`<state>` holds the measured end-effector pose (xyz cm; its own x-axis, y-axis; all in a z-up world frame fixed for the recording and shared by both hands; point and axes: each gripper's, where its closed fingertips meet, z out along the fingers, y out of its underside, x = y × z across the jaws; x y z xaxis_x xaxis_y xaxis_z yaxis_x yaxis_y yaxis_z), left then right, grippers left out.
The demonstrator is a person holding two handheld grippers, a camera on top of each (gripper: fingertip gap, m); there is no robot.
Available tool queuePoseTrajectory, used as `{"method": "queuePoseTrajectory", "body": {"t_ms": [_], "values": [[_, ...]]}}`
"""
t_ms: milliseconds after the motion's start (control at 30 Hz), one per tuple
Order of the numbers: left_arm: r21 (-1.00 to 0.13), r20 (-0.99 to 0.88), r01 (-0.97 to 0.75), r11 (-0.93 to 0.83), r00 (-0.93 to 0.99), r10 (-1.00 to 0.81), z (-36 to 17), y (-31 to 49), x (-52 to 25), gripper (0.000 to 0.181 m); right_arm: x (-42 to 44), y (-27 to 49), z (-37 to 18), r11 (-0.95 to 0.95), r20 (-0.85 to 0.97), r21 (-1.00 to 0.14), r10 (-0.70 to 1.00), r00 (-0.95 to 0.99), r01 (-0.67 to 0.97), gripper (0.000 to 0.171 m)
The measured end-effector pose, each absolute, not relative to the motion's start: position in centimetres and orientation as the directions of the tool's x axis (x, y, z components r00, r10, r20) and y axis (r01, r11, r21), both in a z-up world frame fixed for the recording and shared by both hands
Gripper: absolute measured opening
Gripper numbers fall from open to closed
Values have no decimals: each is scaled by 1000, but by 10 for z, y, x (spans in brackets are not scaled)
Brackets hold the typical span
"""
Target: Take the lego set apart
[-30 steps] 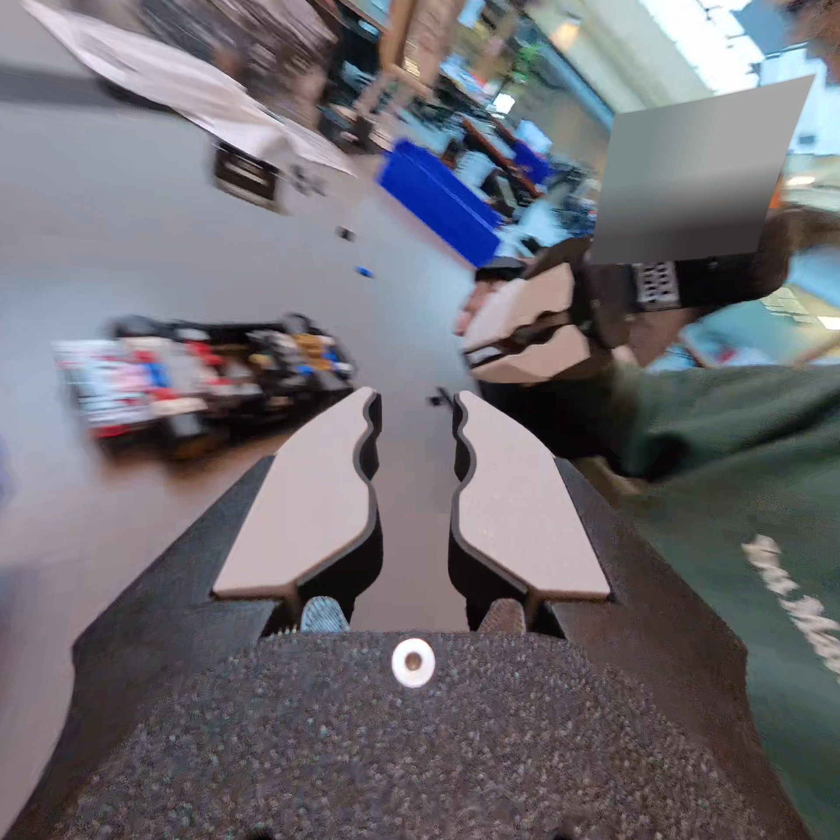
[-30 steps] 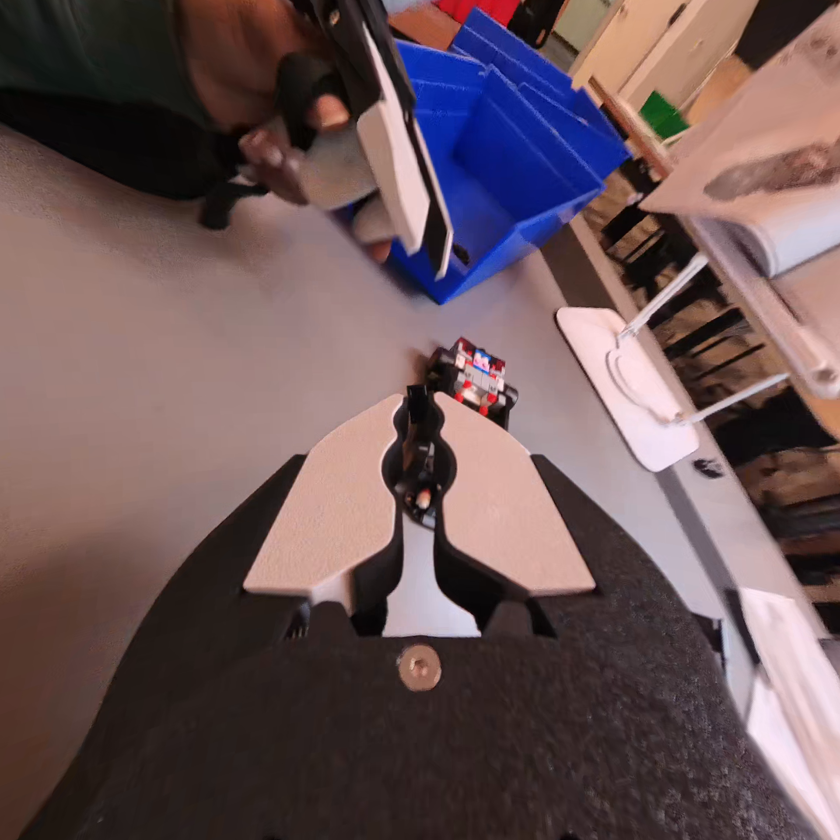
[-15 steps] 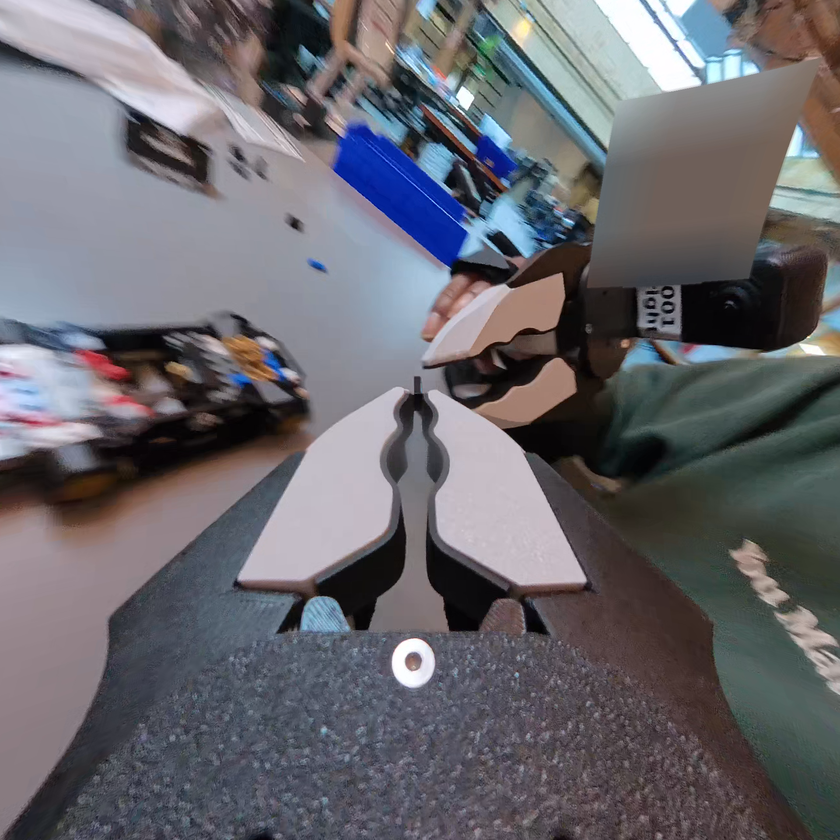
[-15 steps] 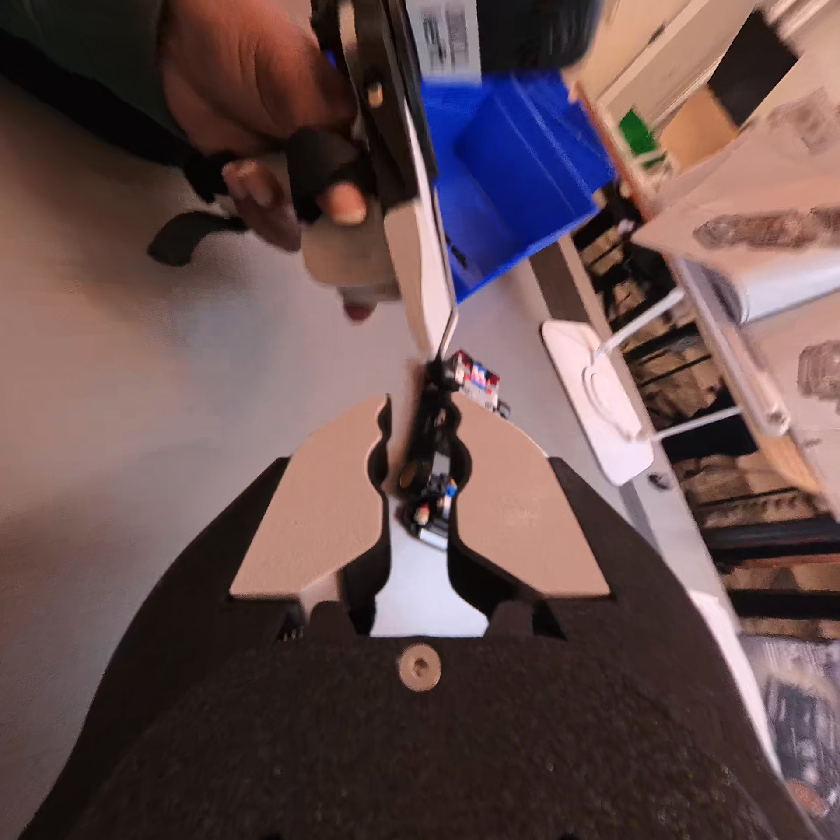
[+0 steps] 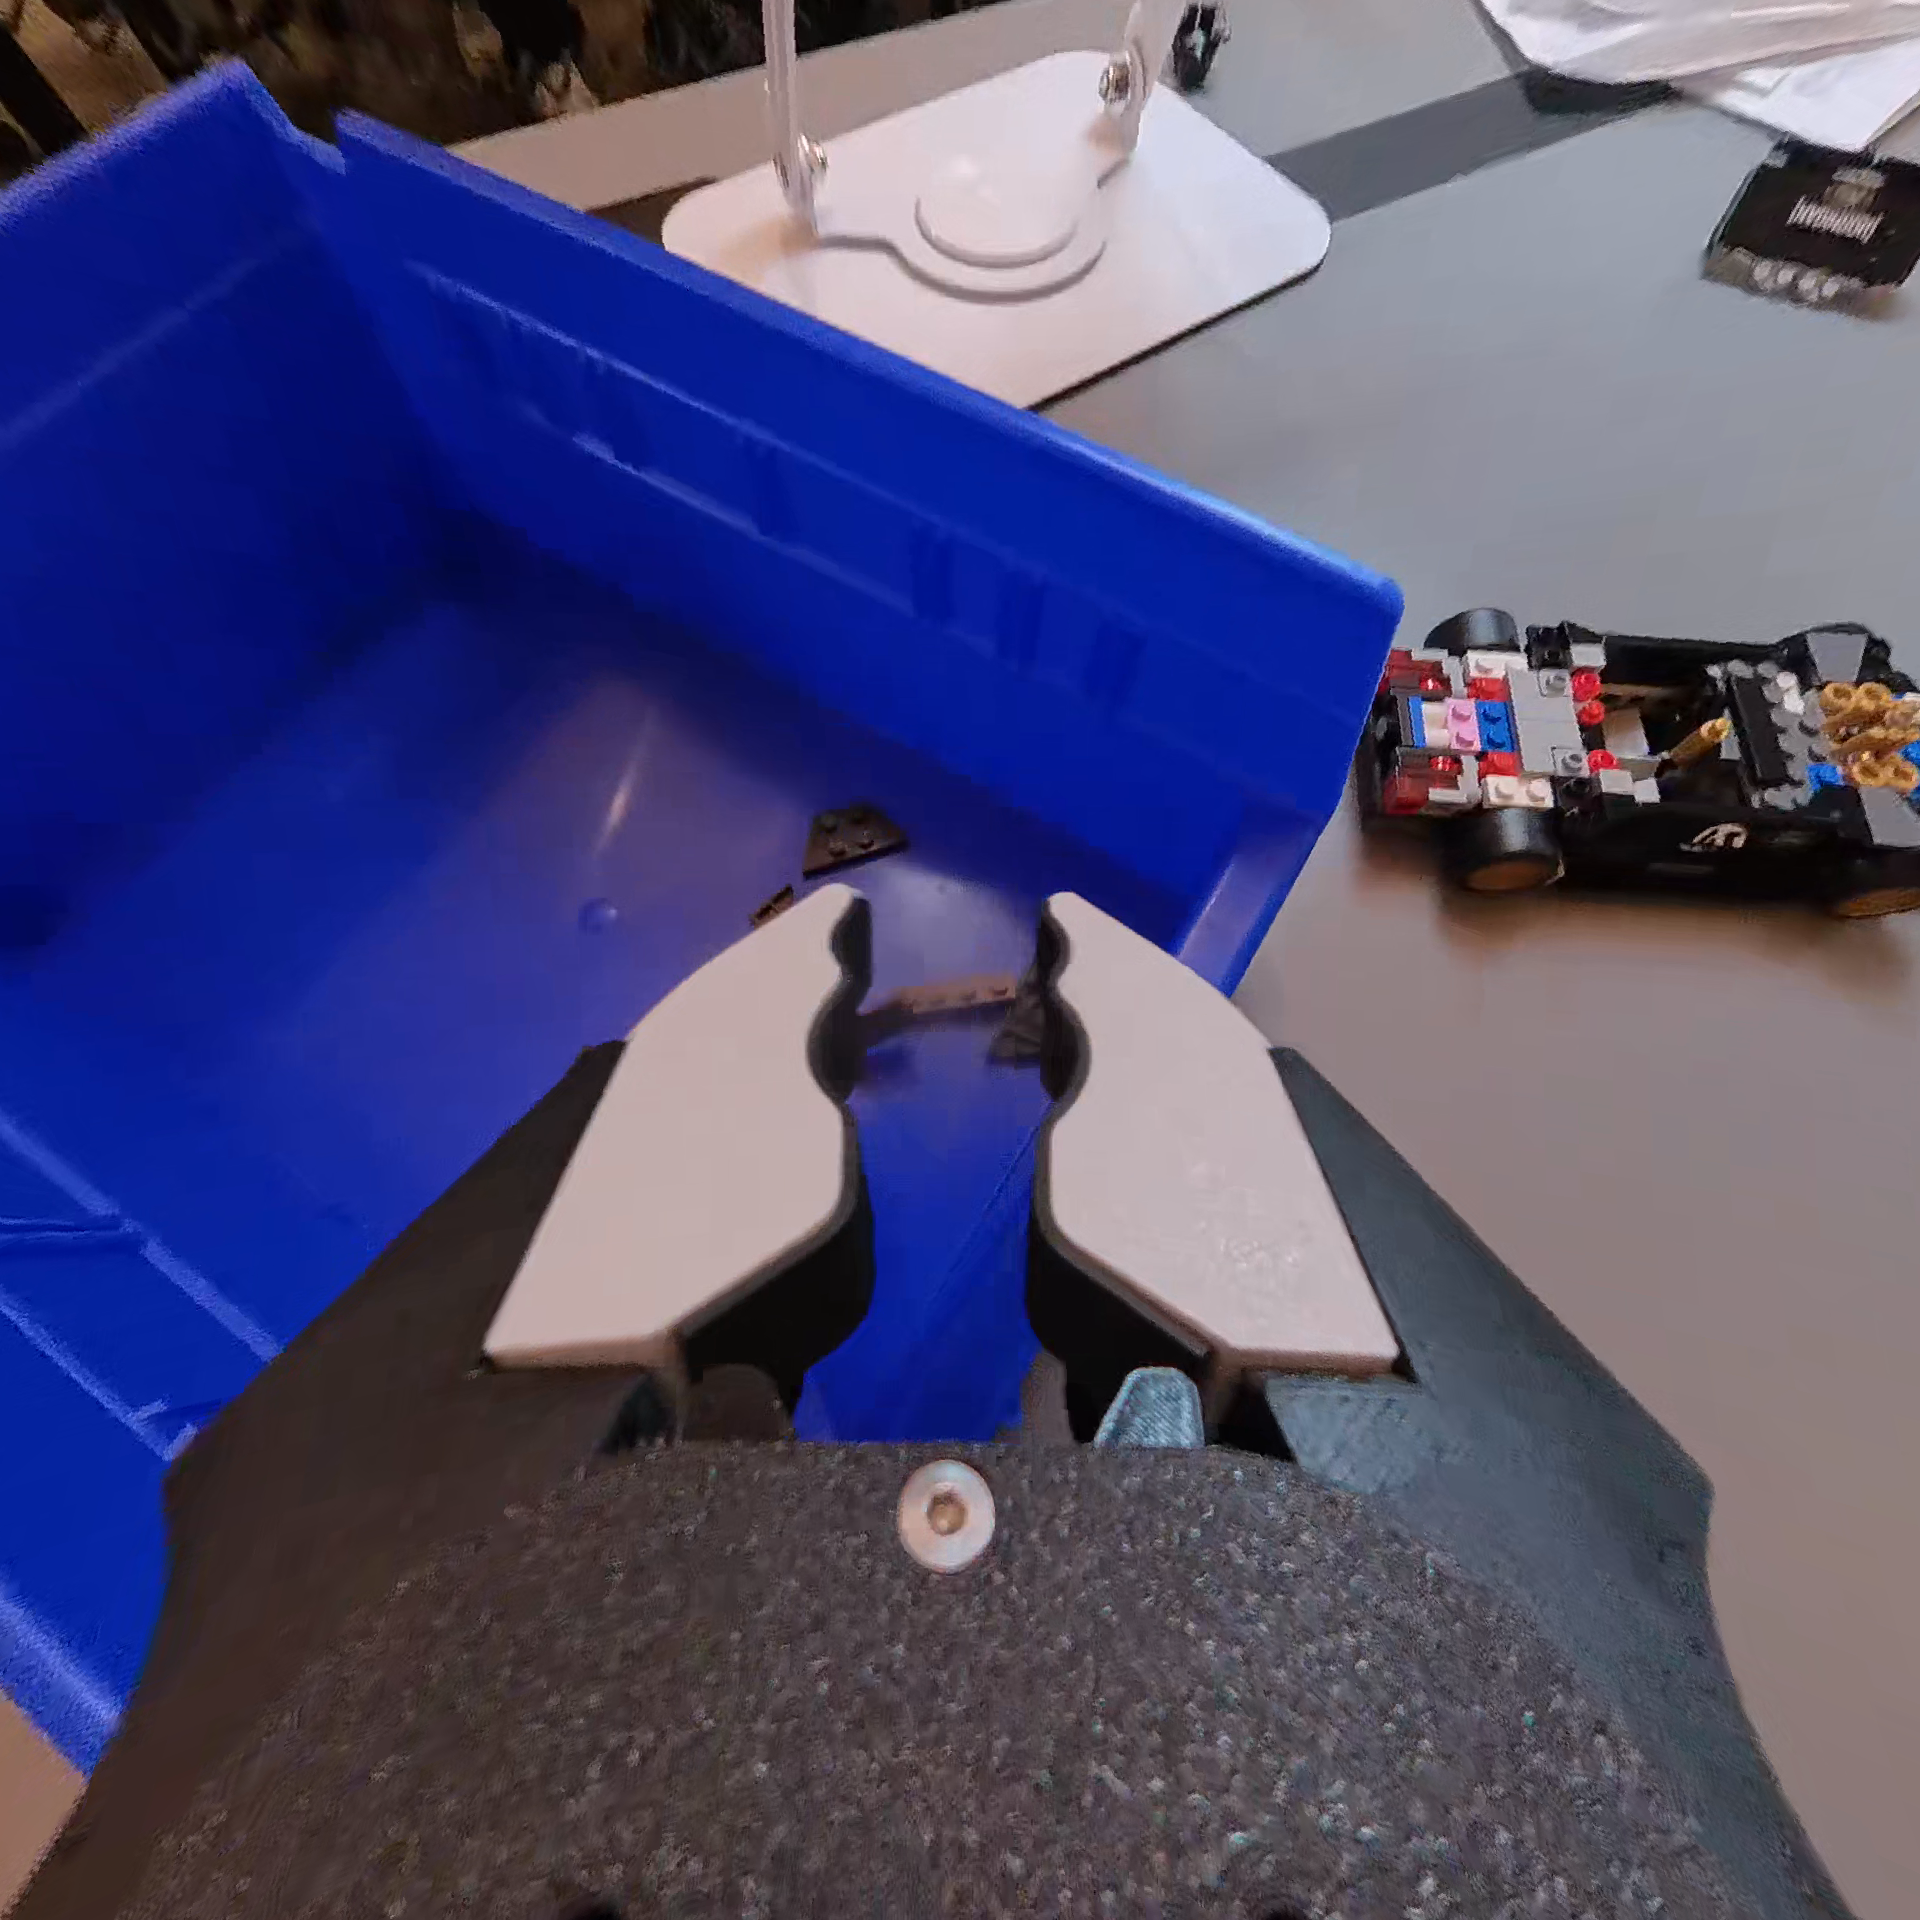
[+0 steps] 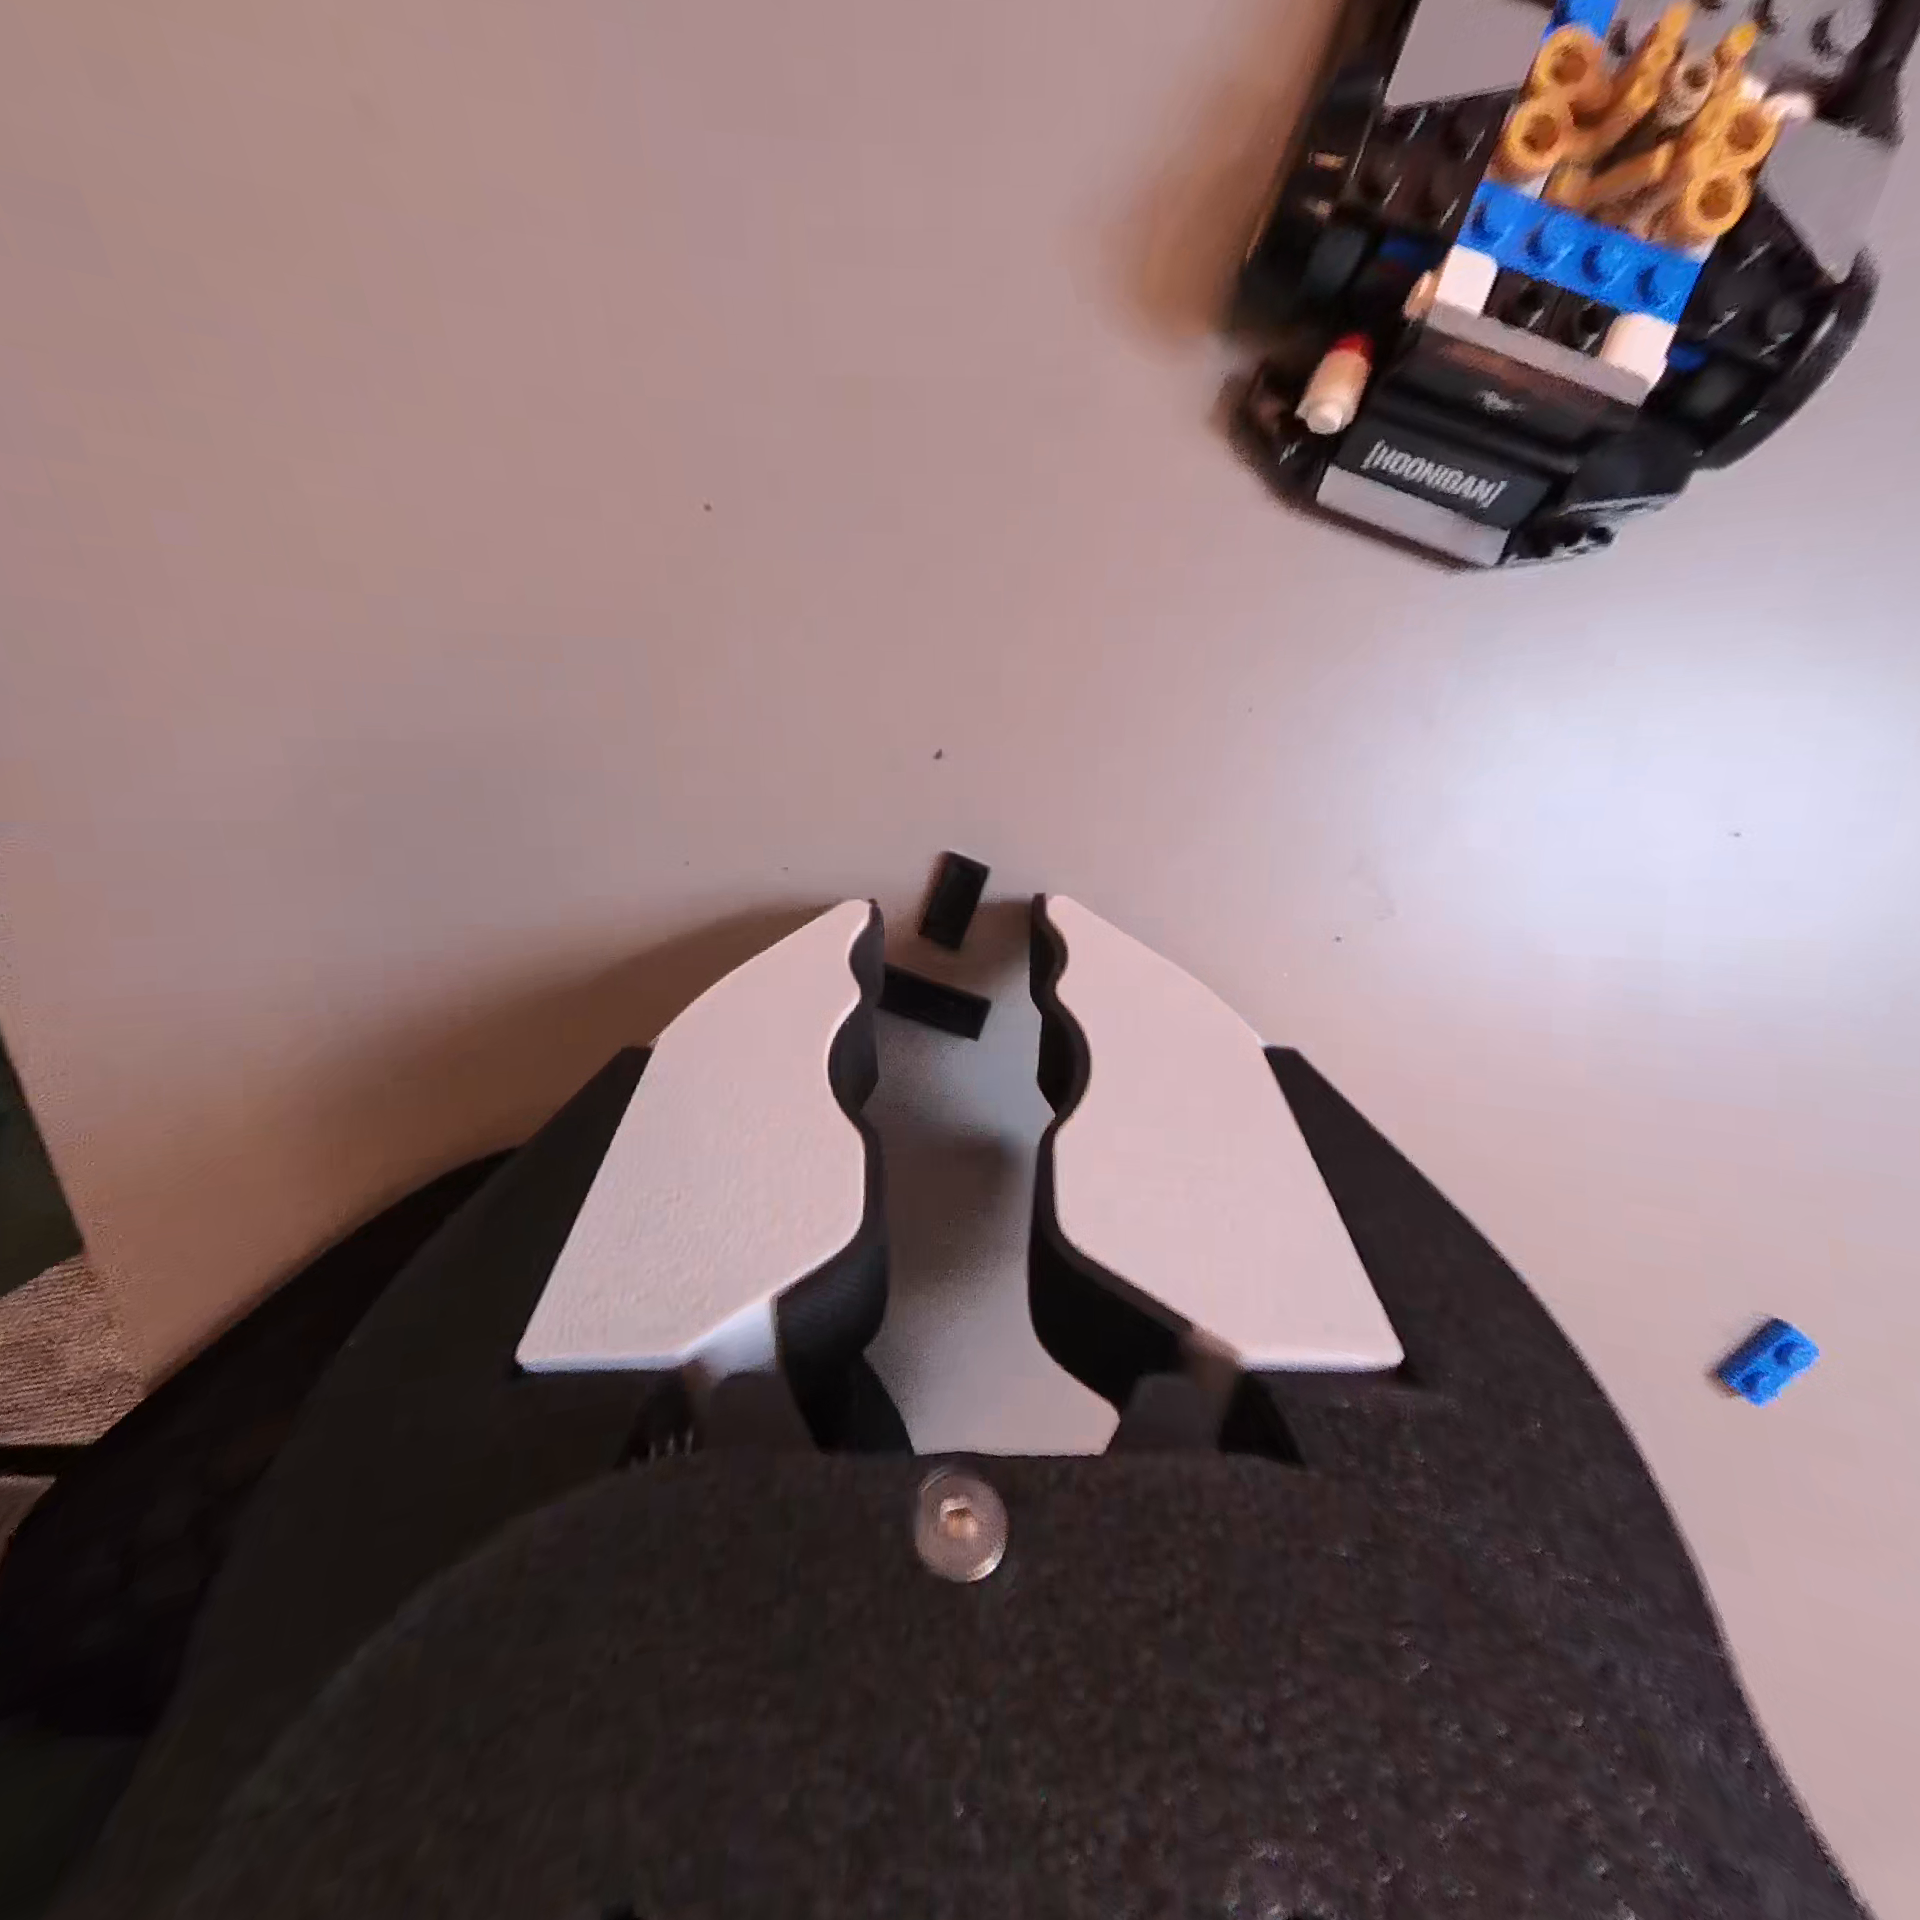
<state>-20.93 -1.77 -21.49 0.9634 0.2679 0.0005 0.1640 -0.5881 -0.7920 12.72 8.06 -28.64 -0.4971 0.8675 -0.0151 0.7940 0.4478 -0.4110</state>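
Two grippers, both with jaws parted and holding nothing. The left gripper hangs over the blue bin, where a few dark pieces lie (near its right corner). Right of the bin stands the lego car on the grey table. The right gripper hovers over two small black pieces; a blue plate lies at far right.

Blue plastic bin: on the grey tabletop, left of the black lego car.
Loose black lego pieces: inside the bin, near its right wall.
White flat stand base: behind the bin (farther along the table).
Two small black lego plates: on the table, between the right gripper fingertips.
Small blue lego plate: right of that gripper, well apart from the car.
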Motion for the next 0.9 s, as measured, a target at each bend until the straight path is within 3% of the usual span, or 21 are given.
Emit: {"method": "queuePoseTrajectory", "body": {"t_ms": [100,167,233,300,400,467,733,833,900], "values": [[-788,6,157,-595,969,248,-218,-15,-204,54,125,78,-287,445,-19,-411,868,-496,795,16],[-820,47,148,-553,980,193,-209,-8,-189,57,125,75,-287,456,-23,-414,860,-510,788,8],[-856,133,145,-496,989,59,-196,2,-157,50,116,79,-285,491,57,-427,853,-519,759,8],[-858,266,180,-480,957,-116,-191,10,-110,43,96,72,-269,521,151,-528,835,-530,670,8],[-816,464,250,-521,820,-333,-191,14,-39,38,65,56,-233,569,331,-658,807,-489,493,8],[-786,551,285,-548,725,-414,-191,16,-4,37,55,44,-221,605,412,-666,786,-462,437,8],[-673,704,338,-658,565,-430,-207,20,46,27,38,16,-207,712,590,-623,699,-403,324,7],[-663,717,343,-666,547,-432,-208,20,48,5,38,17,-211,731,613,-598,681,-401,327,8],[-675,705,325,-662,548,-449,-206,18,48,3,38,15,-207,729,613,-613,682,-399,304,8]]}}
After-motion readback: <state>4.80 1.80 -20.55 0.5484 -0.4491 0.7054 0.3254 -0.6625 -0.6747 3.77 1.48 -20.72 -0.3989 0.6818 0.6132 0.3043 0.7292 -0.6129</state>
